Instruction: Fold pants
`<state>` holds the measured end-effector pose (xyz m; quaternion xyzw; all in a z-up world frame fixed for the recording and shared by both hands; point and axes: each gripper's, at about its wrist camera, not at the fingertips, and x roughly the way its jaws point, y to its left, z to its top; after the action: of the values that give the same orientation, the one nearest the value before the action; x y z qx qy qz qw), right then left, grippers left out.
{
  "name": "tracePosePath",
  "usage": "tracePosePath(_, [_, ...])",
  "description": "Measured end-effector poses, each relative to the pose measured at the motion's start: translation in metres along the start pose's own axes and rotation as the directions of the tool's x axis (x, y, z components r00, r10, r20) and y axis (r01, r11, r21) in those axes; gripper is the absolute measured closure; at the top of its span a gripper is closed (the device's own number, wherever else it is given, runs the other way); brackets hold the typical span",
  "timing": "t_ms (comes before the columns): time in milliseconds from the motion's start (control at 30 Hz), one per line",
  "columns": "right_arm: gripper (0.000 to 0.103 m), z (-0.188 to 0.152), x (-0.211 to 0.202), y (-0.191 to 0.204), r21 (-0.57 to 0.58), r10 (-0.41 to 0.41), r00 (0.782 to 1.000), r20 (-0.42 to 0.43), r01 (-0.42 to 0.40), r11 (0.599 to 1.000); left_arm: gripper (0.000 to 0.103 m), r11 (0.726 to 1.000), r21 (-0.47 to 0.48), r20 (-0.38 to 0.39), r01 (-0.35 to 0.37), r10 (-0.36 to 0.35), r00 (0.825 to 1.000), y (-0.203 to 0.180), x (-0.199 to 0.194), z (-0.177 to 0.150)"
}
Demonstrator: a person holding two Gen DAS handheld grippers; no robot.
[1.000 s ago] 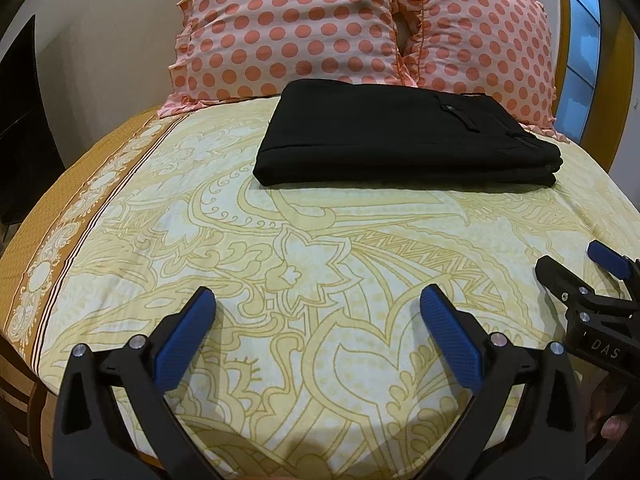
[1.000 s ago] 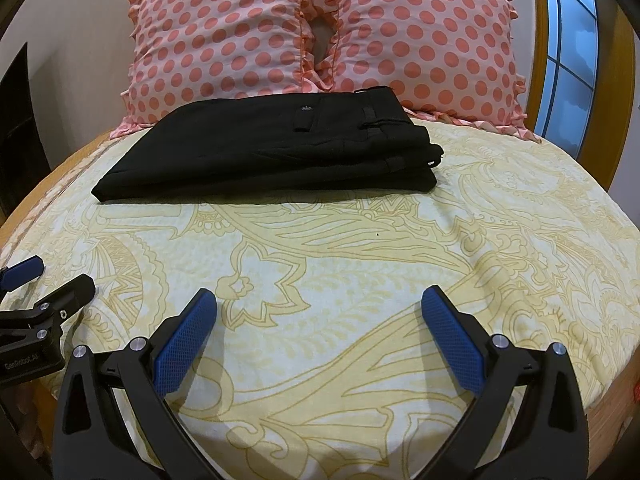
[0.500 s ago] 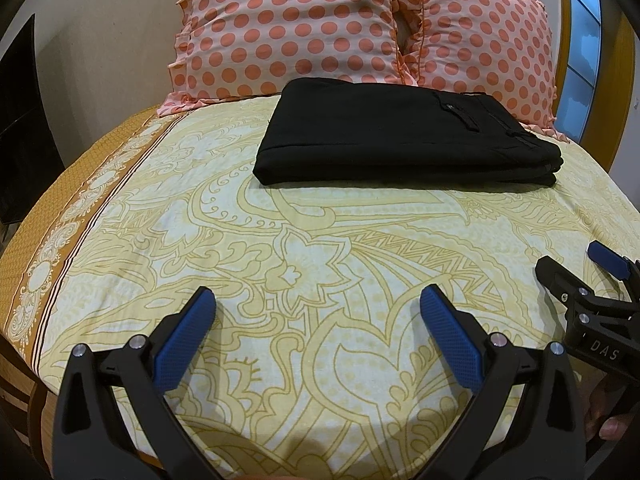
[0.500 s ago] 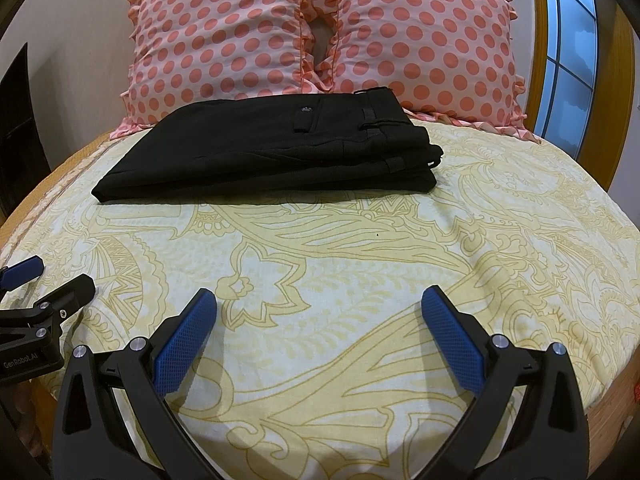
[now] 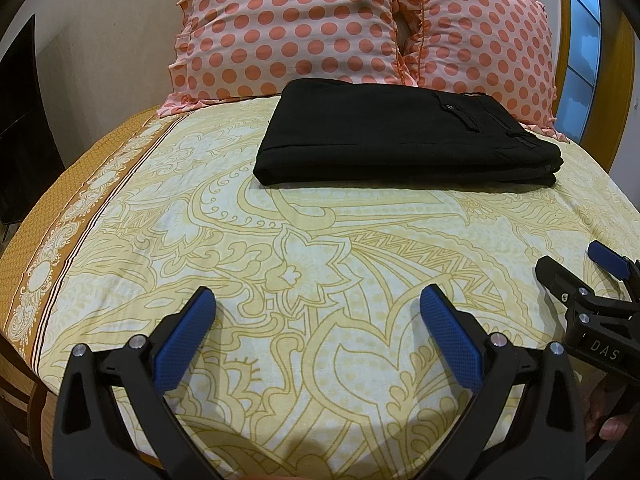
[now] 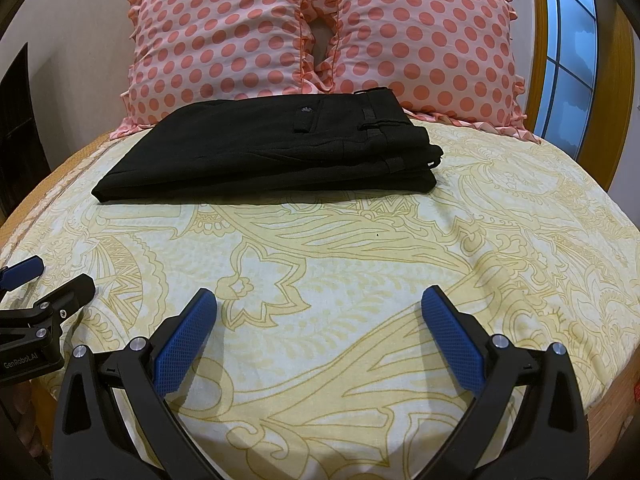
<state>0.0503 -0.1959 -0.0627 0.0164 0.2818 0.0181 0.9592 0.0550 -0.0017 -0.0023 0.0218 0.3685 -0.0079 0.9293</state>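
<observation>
The black pants [image 5: 404,140] lie folded in a flat rectangular stack at the far side of the bed, in front of the pillows; they also show in the right wrist view [image 6: 276,148], waistband to the right. My left gripper [image 5: 318,302] is open and empty, low over the near part of the bed, well short of the pants. My right gripper [image 6: 319,302] is open and empty, likewise near the bed's front. The right gripper shows at the right edge of the left wrist view [image 5: 580,268], and the left gripper at the left edge of the right wrist view [image 6: 52,280].
A yellow patterned bedsheet [image 5: 280,240] covers the bed. Two pink polka-dot pillows [image 6: 224,36] [image 6: 424,40] lean at the headboard behind the pants. A window with a wooden frame [image 6: 568,60] is at the right. A dark object [image 5: 20,120] stands by the left wall.
</observation>
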Motion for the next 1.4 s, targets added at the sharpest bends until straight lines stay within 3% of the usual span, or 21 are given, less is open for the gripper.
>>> tracePosePath(1400, [0.001,-0.0010,0.0002,0.0015,0.003,-0.004,1.000,0.003,0.004,1.000,0.002,1.000,0.002,-0.012,0.002,-0.002,1.000,0.0008,-0.0006,0.0033])
